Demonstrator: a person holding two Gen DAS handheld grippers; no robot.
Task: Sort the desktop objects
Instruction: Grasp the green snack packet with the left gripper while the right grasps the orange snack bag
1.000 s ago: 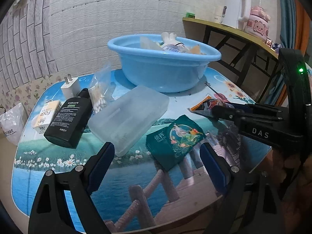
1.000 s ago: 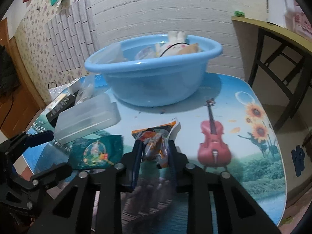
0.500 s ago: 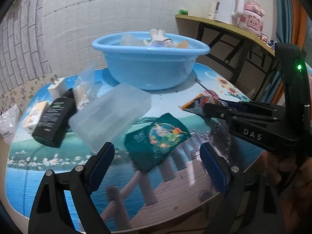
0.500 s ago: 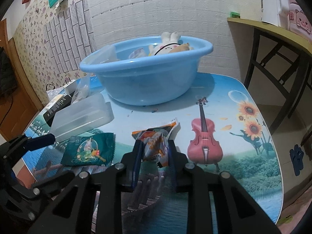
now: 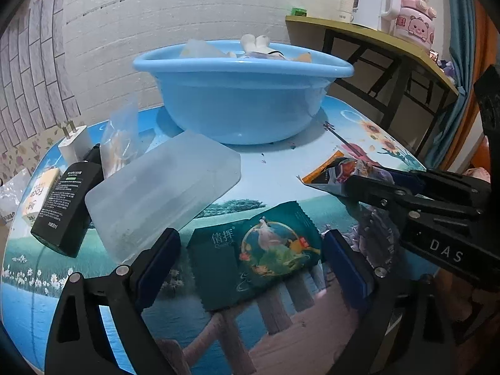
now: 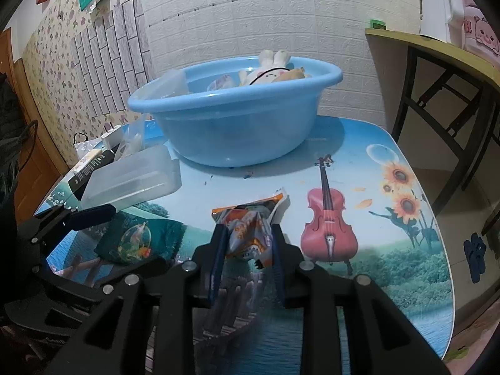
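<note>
Right claw [image 6: 247, 243] clenched on the orange snack packet [image 6: 250, 225] just above the worktop [image 6: 390, 250], next: carry to blue basin [image 6: 234, 125] and drop; left claw [image 5: 250, 262] released, straddling green sachet [image 5: 259, 250].

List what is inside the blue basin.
Above the blue basin rim show a white plush rabbit, a clear plastic piece at the left and a tan item beside the rabbit. Everything lower is hidden by the wall.

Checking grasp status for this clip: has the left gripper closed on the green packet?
No. The left gripper stands open, its blue pads either side of the green packet, which lies flat on the table.
</note>
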